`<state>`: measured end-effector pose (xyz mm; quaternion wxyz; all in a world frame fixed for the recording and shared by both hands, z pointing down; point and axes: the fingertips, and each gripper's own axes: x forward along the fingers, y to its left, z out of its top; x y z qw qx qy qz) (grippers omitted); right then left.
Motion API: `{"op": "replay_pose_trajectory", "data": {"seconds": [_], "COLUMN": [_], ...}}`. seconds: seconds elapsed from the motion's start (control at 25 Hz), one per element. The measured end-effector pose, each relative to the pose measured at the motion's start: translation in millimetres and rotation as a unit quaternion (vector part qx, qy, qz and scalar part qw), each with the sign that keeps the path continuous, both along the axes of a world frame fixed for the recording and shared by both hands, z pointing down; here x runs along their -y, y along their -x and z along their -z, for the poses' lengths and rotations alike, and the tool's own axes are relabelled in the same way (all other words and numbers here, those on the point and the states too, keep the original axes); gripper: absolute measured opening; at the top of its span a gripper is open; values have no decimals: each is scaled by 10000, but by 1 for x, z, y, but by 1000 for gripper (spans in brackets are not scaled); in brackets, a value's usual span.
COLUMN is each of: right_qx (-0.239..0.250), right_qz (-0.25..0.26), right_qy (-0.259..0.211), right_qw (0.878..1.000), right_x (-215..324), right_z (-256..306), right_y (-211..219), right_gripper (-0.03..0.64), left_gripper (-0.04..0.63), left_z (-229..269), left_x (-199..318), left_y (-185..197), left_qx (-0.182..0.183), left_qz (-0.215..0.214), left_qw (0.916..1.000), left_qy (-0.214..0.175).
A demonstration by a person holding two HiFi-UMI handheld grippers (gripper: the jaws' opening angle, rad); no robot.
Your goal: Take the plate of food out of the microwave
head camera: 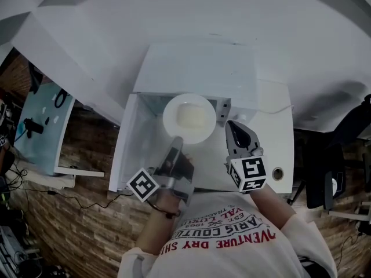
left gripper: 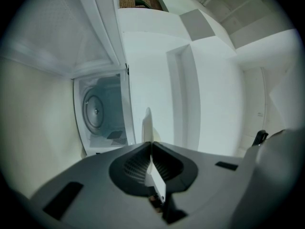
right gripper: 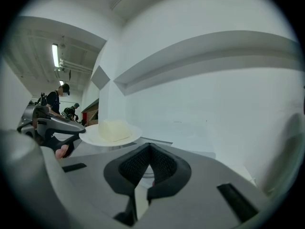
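White walls [head camera: 174, 16] all round; brown brick-pattern floor [head camera: 87, 225] at the lower left of the head view. White countertop [head camera: 272, 132] carries a white box-shaped microwave [head camera: 197, 68], set against the wall. Its white door [head camera: 130, 149] is swung open to the left.

Round white plate [head camera: 174, 117] is outside the cavity, just in front of the open mouth and clear of the countertop. On its middle sits a pale cream block of food [head camera: 193, 116], upright, not sliding.

Left gripper [head camera: 175, 141]: jaws clamped on the near rim of the plate. Its own view shows the rim edge-on as a thin white sliver pinched between the ribbed dark pads [left gripper: 136, 163], with the plate running straight ahead from the tips. To the left in that view the grey microwave cavity [left gripper: 107, 128] stands open, a round glass turntable [left gripper: 94, 111] on its floor with nothing on it.

Right gripper [head camera: 232, 126]: jaws closed tip to tip, nothing between them. It hangs just beside the plate's right edge, not touching it. Its own view has the plate and food off to the left, with the left gripper beyond them at the rim.

Person's white shirt with red lettering [head camera: 232, 236] fills the bottom of the head view. Small dark figures of people [right gripper: 61, 97] stand far back in the right gripper view under a ceiling strip light [right gripper: 55, 55].
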<state>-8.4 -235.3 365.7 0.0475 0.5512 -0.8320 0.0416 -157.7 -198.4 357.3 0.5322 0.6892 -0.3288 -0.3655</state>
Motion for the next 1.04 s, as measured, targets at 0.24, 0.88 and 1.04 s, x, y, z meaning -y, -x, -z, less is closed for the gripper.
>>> {"op": "replay_pose_trajectory", "data": {"seconds": [0.24, 0.88, 1.04], "right_qx": [-104, -224, -237], "right_qz": [-45, 60, 100], "right_qy": [-33, -101, -146], "right_qw": [9999, 9997, 9996], "right_x": [5, 5, 3], "right_z": [-1, -5, -5], "right_y": [0, -6, -9], "right_gripper": [11, 11, 11], "left_gripper": [15, 15, 15], "left_z": [-3, -12, -12], "left_x": [3, 1, -1], "left_y": [-4, -17, -23], "left_qx": [-36, -165, -214], "left_qz": [-26, 23, 36], "left_qw": [10000, 9998, 9997], "left_qy": [57, 91, 62]}}
